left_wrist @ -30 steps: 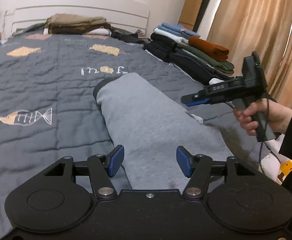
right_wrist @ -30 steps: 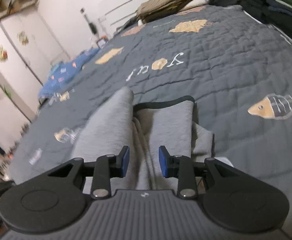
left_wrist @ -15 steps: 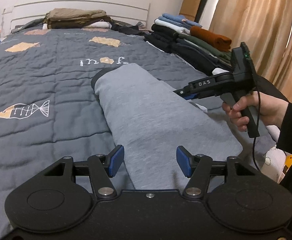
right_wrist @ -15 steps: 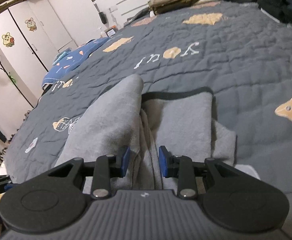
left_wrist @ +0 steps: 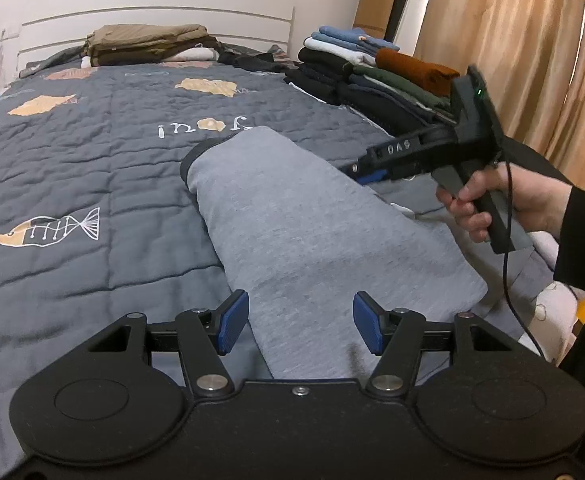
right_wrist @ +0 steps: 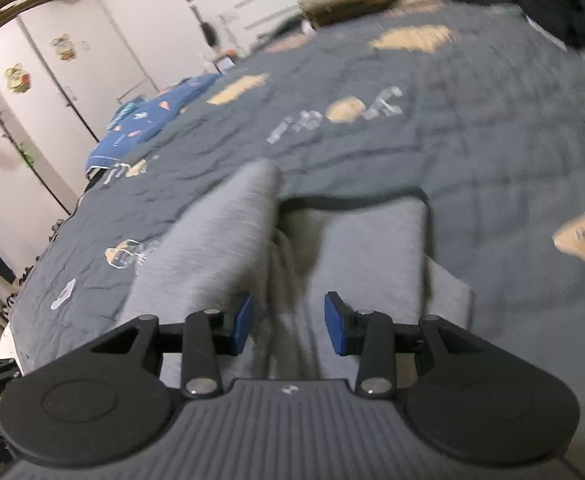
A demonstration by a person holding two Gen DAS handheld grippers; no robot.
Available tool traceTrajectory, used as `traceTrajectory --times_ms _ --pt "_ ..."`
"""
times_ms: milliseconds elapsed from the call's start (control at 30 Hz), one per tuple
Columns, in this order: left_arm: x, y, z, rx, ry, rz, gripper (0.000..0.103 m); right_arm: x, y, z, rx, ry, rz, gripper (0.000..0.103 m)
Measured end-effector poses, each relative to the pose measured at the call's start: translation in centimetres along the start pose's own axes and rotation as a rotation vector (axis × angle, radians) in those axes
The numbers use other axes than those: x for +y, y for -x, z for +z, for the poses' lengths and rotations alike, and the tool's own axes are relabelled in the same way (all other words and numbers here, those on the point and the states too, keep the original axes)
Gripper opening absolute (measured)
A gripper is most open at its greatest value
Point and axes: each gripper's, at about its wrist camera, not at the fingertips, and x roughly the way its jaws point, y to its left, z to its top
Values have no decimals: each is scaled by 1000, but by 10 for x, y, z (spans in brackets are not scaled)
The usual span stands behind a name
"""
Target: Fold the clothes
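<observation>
A grey garment (left_wrist: 300, 216) with a black band (left_wrist: 196, 156) at its far end lies lengthwise on the dark grey quilt (left_wrist: 72, 152). My left gripper (left_wrist: 300, 322) hovers open over the garment's near end, and nothing is pinched between its blue pads. A hand holds my right gripper (left_wrist: 356, 170) beside the garment's right edge. In the right wrist view the grey garment (right_wrist: 228, 240) shows a raised fold on the left and a flat panel on the right. My right gripper (right_wrist: 288, 322) is opening above the crease between them, its pads clear of the cloth.
A tall stack of folded clothes (left_wrist: 372, 68) sits at the bed's far right, and a khaki pile (left_wrist: 144, 40) lies by the white headboard. Beige curtains (left_wrist: 532, 40) hang on the right. A blue cloth (right_wrist: 148, 120) lies at the bed's far left edge, with white wardrobes (right_wrist: 52, 80) behind it.
The right gripper's jaws have spread wider over the grey folds, and its view has blurred. The left gripper's jaws have stayed the same width over the garment.
</observation>
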Motion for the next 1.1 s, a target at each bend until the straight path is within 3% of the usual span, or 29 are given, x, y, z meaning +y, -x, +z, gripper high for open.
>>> traceTrajectory --times_ms 200,367,500,633,933,967,1100 --pt "9 -1 18 -58 70 32 59 11 3 -1 -43 40 3 38" --pt "24 -21 68 -67 179 78 68 9 2 -1 -29 46 5 38" --pt "23 -64 118 24 175 129 68 16 2 -2 -22 92 -7 38" --pt "7 -107 148 113 132 185 67 20 2 -2 -20 134 -22 38" --pt "-13 -184 165 342 51 286 67 29 1 -4 -9 194 -37 38" --pt "-12 -189 163 361 53 287 66 30 0 -4 -6 200 -38 38" --pt "1 -199 149 385 116 246 33 30 -4 -6 21 208 -41 38"
